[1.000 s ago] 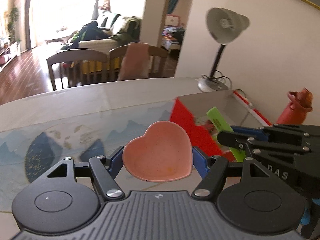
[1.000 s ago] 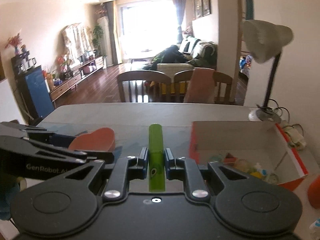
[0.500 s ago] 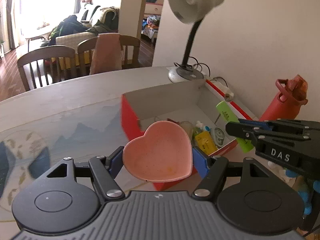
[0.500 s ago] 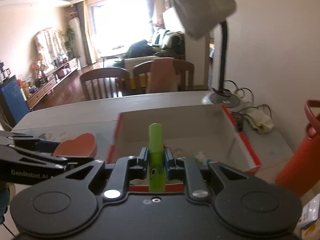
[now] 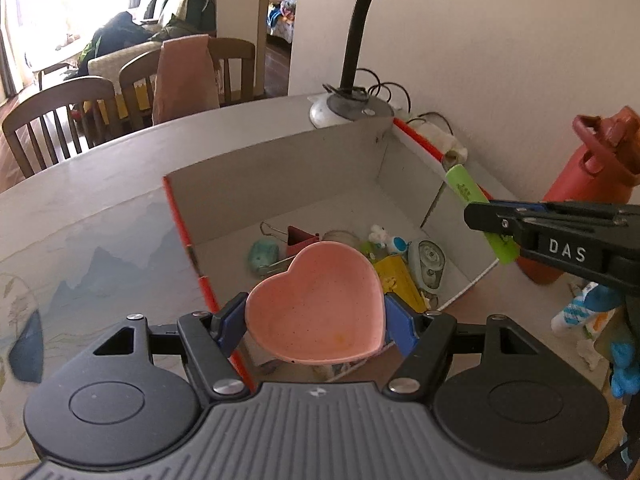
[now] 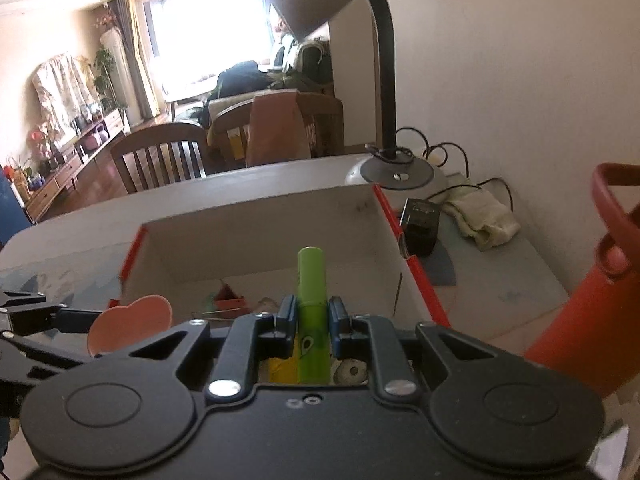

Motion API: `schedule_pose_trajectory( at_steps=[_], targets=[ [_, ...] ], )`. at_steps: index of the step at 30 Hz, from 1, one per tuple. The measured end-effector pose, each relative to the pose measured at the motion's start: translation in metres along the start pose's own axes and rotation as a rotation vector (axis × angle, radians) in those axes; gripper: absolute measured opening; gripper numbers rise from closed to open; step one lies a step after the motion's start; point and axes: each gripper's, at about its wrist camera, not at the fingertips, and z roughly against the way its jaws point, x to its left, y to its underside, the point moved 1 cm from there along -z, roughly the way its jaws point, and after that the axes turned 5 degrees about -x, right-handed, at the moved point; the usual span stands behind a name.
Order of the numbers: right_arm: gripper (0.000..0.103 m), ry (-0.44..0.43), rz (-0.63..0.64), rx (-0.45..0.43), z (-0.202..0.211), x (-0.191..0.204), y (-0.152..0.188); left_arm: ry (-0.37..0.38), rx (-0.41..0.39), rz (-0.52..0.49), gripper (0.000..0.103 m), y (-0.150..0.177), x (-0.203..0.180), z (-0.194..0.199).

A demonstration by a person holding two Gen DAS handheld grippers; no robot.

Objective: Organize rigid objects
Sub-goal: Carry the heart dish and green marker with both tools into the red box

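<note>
A pink heart-shaped dish (image 5: 316, 304) is clamped between the blue pads of my left gripper (image 5: 315, 320), hanging over the near left part of a red-edged cardboard box (image 5: 280, 184). Inside the box lie several small items, among them a yellow pack (image 5: 400, 284) and a red binder clip (image 5: 302, 236). My right gripper (image 6: 313, 322) is shut on a slim green tube (image 6: 312, 312) that points forward over the box (image 6: 256, 232). The left wrist view shows that tube (image 5: 476, 212) above the box's right wall. The dish (image 6: 130, 322) also shows at the left of the right wrist view.
A desk lamp (image 5: 350, 104) stands behind the box, with cables and a folded cloth (image 6: 484, 216) beside it. A red water bottle (image 5: 588, 184) stands to the box's right. A small black device (image 6: 420, 226) sits by the box's far right corner. Wooden chairs (image 5: 60, 116) line the table's far edge.
Both grippers have swung to the right and sunk, still holding the dish and the tube. The box, earlier off to the right, now lies straight below them and looks nearer.
</note>
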Motion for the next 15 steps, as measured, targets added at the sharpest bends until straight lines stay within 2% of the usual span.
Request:
schedule_pose_trajectory(
  at_steps=[15],
  targets=[
    [0.015,-0.019,0.056,0.185,-0.088,0.002,-0.004,-0.029,0.105,-0.014,0.071,-0.015,-0.010,-0.067]
  ],
)
